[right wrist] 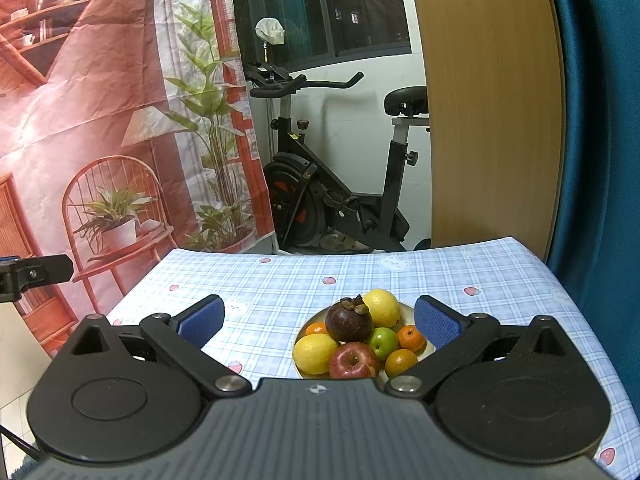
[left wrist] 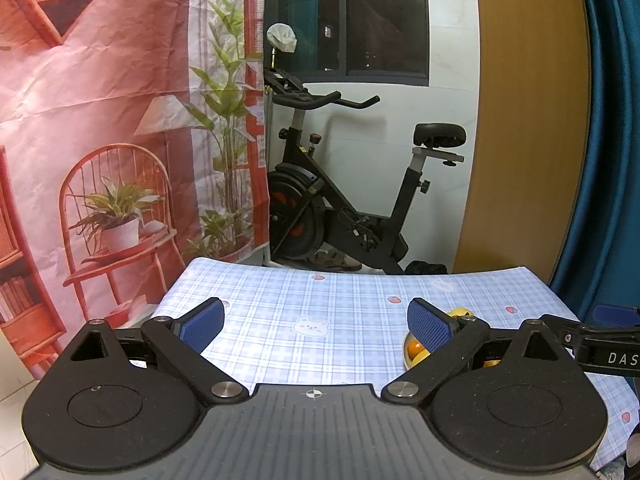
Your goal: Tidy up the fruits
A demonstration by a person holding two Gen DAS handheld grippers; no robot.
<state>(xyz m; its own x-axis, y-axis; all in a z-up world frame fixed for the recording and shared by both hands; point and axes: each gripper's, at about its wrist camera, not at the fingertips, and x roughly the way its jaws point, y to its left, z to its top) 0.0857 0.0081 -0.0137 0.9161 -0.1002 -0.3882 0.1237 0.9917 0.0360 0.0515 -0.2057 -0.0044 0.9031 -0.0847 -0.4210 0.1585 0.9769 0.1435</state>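
Right, checked tabletop (right wrist: 440,276), plate (right wrist: 408,307) of fruit centre-right, mangosteen (right wrist: 349,323) on top w/ lemons, red apple (right wrist: 353,360), green apple, oranges, right hand-held gripper (right wrist: 319,323) spread wide just above it, left hand-held gripper (left wrist: 316,326) spread too, empty, plate beside its right finger.

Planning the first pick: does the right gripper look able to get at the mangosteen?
Probably yes. The right gripper is open, and the mangosteen sits on top of the pile on the plate, nothing covering it.
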